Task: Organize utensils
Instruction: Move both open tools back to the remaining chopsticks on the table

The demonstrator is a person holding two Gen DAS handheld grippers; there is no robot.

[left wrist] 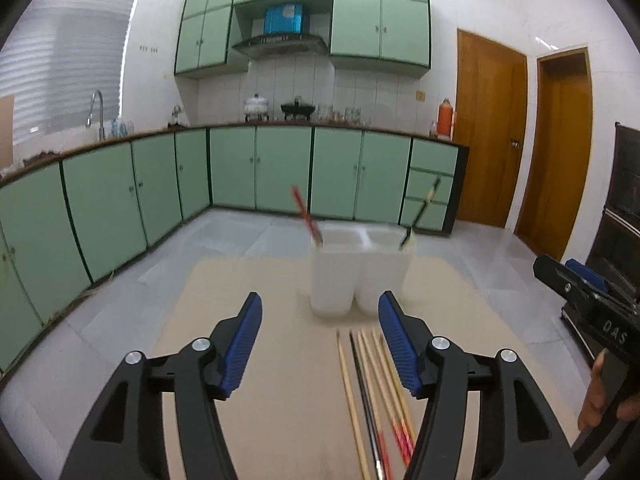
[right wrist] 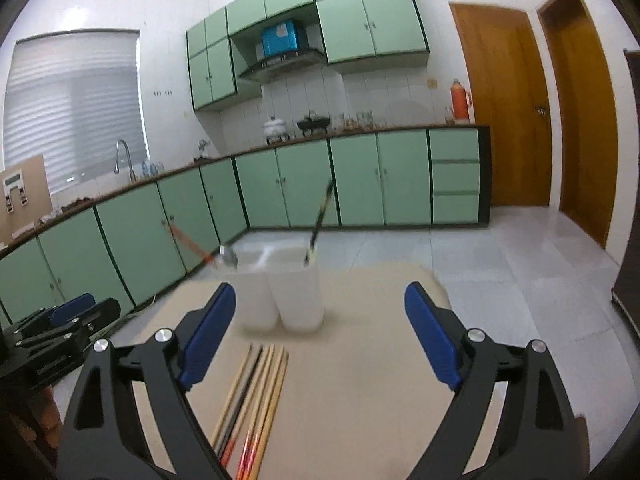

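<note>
A white plastic holder (left wrist: 352,276) with two side-by-side compartments stands upright near the far edge of the bench (left wrist: 280,360). A red-handled utensil (left wrist: 306,216) leans out of the left compartment, tilted to the left. A dark-handled utensil (left wrist: 420,212) leans out of the right compartment, tilted to the right. Nearer, a bundle of chopsticks (left wrist: 372,396) lies flat on the bench, roughly parallel, tips pointing toward the holder; most are pale wood, one is black, and some have red ends.
</note>
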